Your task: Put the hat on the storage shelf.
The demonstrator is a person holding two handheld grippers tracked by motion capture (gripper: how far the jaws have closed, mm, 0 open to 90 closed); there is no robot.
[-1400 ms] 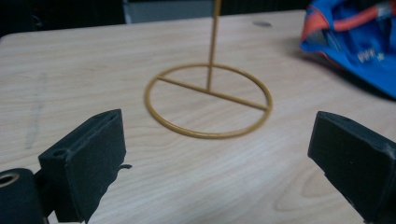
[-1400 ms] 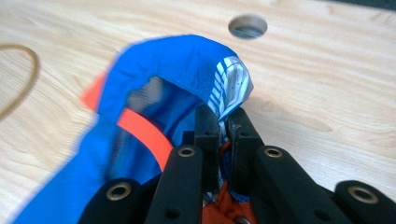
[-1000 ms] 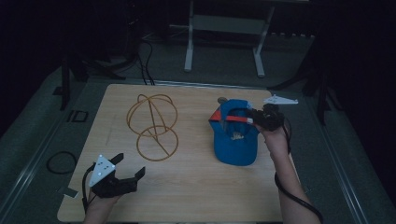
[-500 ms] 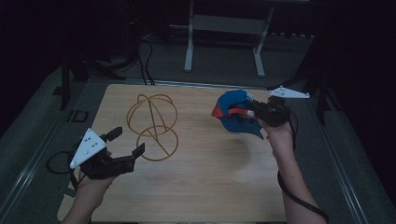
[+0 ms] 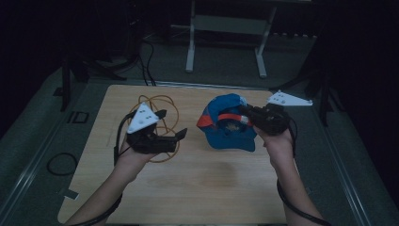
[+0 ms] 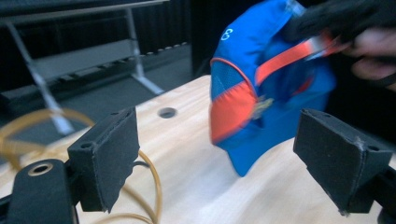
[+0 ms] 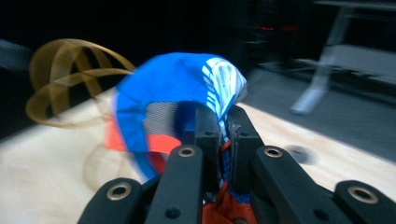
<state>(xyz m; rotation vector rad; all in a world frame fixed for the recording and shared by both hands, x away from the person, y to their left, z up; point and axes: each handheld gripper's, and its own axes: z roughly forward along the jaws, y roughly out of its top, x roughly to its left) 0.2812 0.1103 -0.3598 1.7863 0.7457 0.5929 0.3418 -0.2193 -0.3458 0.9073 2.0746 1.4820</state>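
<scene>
Fingers of the right gripper (image 5: 244, 114) clench the blue cap (image 5: 226, 128), lifted above the surface (image 5: 202, 188); the left gripper (image 5: 171, 127) gapes empty nearby. Soft and light, the cap sags; its stiffer brim looks the surest hold.

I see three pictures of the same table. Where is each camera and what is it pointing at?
High view: above the person's side, looking forward and down on the table; both forearms, left gripper and right gripper show.
Left gripper view: rides the left gripper, looking between its open jaws at the blue cap.
Right gripper view: rides the right gripper, its jaws shut on the cap.
Shared: all three show the cap and the wire stand.
</scene>
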